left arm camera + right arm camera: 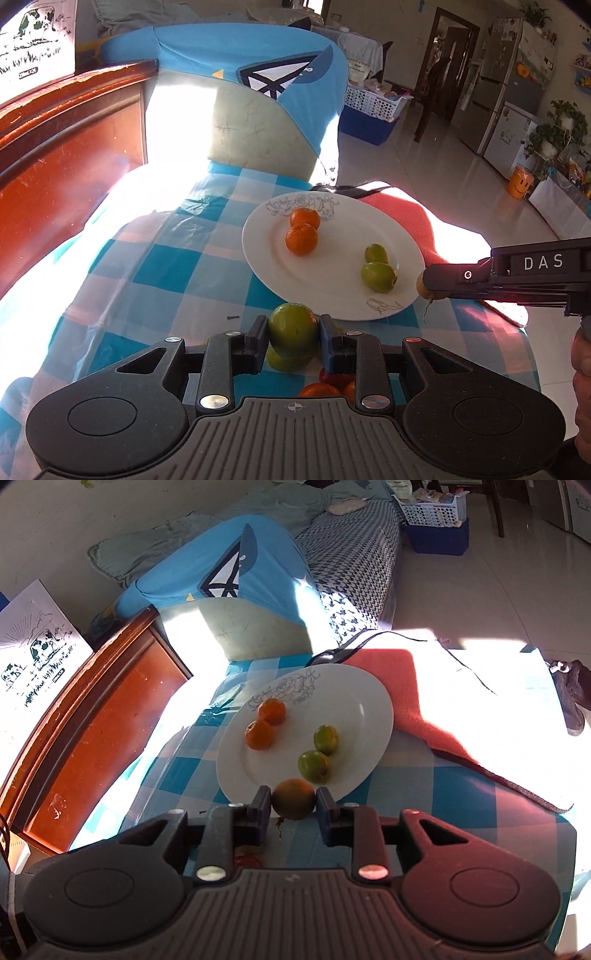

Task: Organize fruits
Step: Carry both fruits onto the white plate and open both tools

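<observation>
Green fruit, probably lime, between closed jaws.

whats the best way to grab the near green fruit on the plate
Take the near green fruit across its narrow middle, one finger on each side, coming from above and from the plate's near edge. It looks egg-shaped and lies apart from the other green fruit behind it, so its sides seem clear. Both claws are full now.
</observation>
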A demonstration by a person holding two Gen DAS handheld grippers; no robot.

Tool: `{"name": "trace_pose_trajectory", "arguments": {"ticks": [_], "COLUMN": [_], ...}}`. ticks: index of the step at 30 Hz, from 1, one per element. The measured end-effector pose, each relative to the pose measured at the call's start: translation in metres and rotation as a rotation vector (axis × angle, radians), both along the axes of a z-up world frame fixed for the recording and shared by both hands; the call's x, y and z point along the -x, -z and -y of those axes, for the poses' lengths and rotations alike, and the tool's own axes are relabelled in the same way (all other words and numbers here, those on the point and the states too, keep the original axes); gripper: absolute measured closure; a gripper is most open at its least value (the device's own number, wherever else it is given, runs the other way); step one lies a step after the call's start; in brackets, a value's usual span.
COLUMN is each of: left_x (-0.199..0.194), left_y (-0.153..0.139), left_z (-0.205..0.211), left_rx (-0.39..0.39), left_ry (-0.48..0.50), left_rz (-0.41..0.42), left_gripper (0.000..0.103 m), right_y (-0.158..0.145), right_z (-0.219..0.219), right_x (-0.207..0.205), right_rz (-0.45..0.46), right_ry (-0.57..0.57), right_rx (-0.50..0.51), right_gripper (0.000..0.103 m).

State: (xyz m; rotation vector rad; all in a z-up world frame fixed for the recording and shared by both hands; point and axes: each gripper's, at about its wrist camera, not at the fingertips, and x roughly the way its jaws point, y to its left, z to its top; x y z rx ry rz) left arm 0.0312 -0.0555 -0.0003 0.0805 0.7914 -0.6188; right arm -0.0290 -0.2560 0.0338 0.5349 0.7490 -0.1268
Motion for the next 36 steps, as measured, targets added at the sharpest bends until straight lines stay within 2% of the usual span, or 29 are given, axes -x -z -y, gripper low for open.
{"name": "trace_pose_trajectory", "arguments": {"ticks": [6,16,25,31,36], "left_x": [-0.015,-0.039,-0.050,-0.051,-0.050], "left_y": [0.007,0.016,0.027,0.030,0.028], "left_z": [0.018,0.045,0.058,0.065,0.066], "left_rx": [-0.001,-0.004,-0.014,-0.028,-0.025], "left_ry": [0.017,0.030,0.034,0.038,0.033], "left_rz": [0.000,-0.001,-0.018,-0.009,-0.006], "left_gripper": [0.077,0.077,0.077,0.077,0.073], "right_y": [0.007,0.019,0.033,0.043,0.043], "right_z": [0.018,0.037,0.041,0.047,0.047], "right_x": [-0.022,-0.051,-0.074,-0.082,-0.084], "right_rz": [-0.014,-0.029,-0.047,-0.048,-0.042], "right_ry": [0.042,0.106,0.107,0.112,0.120], "right_rx": [-0.027,0.010,0.072,0.057,0.055], "right_gripper": [0.077,0.076,0.076,0.076,0.071]}}
